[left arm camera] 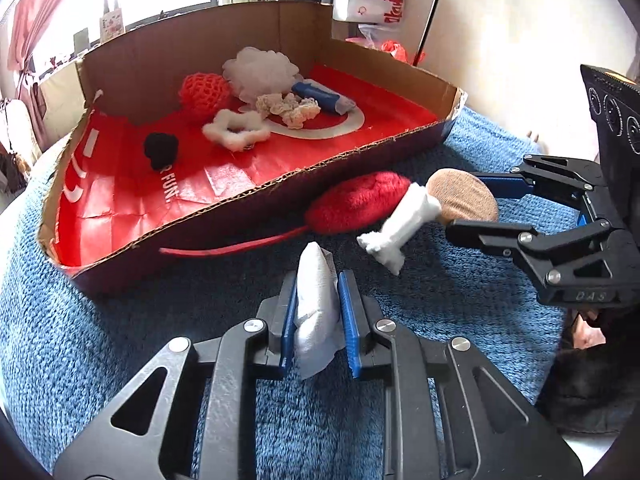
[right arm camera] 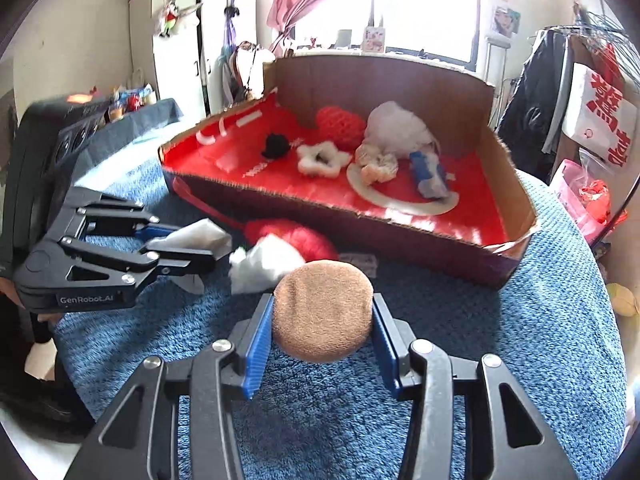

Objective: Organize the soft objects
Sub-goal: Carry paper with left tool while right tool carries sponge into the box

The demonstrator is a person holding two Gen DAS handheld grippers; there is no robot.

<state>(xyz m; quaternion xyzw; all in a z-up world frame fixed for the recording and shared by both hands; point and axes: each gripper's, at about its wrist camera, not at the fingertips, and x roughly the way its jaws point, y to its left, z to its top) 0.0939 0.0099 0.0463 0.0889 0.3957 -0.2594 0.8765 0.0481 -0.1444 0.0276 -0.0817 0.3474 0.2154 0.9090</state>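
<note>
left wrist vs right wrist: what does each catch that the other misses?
Left wrist only: the left gripper head-on, pads pressed on a white pouch, and a white bone-shaped plush seen clearly.

Right wrist only: the right gripper head-on, around a tan round pad, and a white wardrobe.

Both: the cardboard tray with a red mesh ball and white star ring, the red plush, the blue blanket.

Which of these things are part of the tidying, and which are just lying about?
Part of the job: white wipe packet, tan round pad, red fuzzy toy, white foam piece, cardboard box.

Just lying about: blue blanket, white bag with red characters.
</note>
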